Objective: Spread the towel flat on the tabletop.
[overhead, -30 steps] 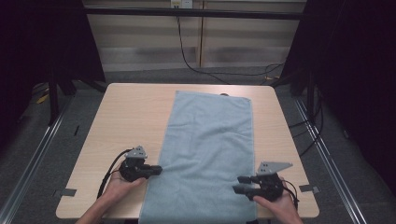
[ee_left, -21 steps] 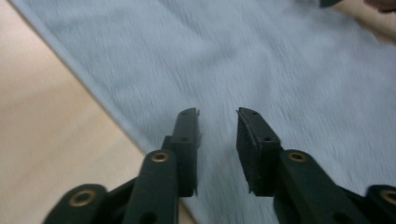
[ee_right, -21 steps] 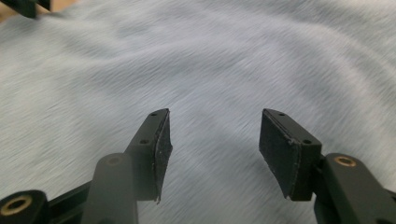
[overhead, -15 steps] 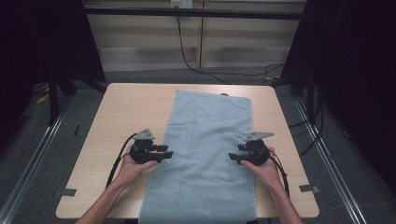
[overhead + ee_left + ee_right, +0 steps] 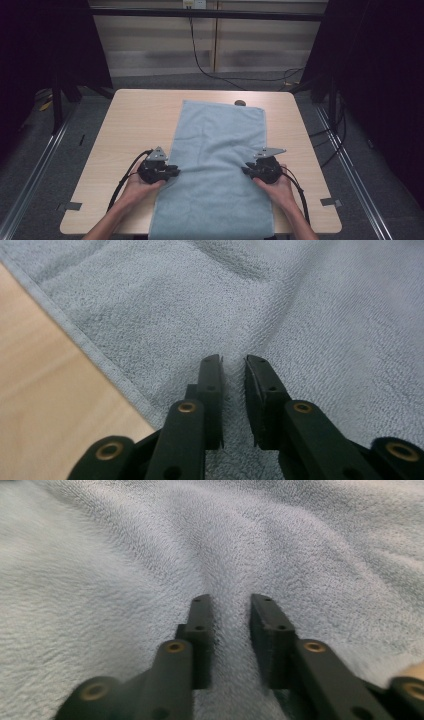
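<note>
Two grippers are in play on one light blue towel (image 5: pixel 215 170), which lies flat and lengthwise on the worktop (image 5: pixel 135 120), its near end draped over the front edge. I have the left gripper (image 5: pixel 172 171) at the towel's left hem and the right gripper (image 5: pixel 246 171) at its right side, both roughly level with each other across the near half. Both sets of jaws have just been closing. In the left gripper view a narrow gap remains, with a small ridge of towel (image 5: pixel 300 315) gathered between the jaws; in the right gripper view the gap is somewhat wider and the pile (image 5: pixel 225 545) rises into it likewise. I cannot confirm from either view that the pads are yet pressing firmly on the cloth, so I record the grip as probable, not proven. Handling assessment: terry cloth, soft, limp and light, not fragile, not slippery; it will sag and fold wherever it is unsupported and will drag on the wood rather than slide cleanly. Recommended hold: pinch a raised fold or the stitched hem (image 5: pixel 80 337) at both sides symmetrically, and lift evenly.
</note>
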Demonstrator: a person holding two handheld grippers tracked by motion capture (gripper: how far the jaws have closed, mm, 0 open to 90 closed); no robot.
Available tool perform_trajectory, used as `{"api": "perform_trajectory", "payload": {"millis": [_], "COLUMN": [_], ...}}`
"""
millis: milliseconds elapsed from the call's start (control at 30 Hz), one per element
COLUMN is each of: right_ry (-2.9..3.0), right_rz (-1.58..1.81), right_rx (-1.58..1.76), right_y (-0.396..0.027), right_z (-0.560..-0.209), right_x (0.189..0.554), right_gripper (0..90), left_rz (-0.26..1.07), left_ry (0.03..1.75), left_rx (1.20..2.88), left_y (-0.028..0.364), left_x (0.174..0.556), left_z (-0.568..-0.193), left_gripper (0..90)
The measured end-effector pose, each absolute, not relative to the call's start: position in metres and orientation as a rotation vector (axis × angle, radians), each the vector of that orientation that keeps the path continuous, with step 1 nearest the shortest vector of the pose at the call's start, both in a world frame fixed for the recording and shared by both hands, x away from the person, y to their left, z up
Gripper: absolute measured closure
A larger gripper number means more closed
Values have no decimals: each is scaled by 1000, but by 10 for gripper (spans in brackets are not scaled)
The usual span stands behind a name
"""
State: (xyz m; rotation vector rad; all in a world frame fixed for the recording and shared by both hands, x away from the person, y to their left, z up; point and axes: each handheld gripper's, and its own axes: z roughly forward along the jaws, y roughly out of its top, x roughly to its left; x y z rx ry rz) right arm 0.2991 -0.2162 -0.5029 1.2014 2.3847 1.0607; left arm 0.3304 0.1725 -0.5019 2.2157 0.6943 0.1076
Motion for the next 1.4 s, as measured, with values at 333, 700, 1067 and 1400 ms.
{"api": "perform_trajectory", "payload": {"millis": [333, 700, 1067, 1400], "right_ry": [2525, 2606, 2627, 2691], "right_rz": [1151, 1157, 1151, 1224], "right_rx": [1108, 1030, 991, 966], "right_y": [-206, -204, -203, -207], "right_z": [-501, -498, -497, -498], "right_x": [253, 214, 202, 181], "right_gripper": [836, 841, 822, 748], "left_rz": [-49, -29, 47, -36], "left_ry": [669, 647, 713, 715], "left_rx": [2217, 2172, 2199, 2193], "left_y": [197, 195, 180, 198], "left_x": [282, 280, 324, 270], "left_z": [-500, -487, -501, -498], "left_gripper": [828, 613, 626, 611]}}
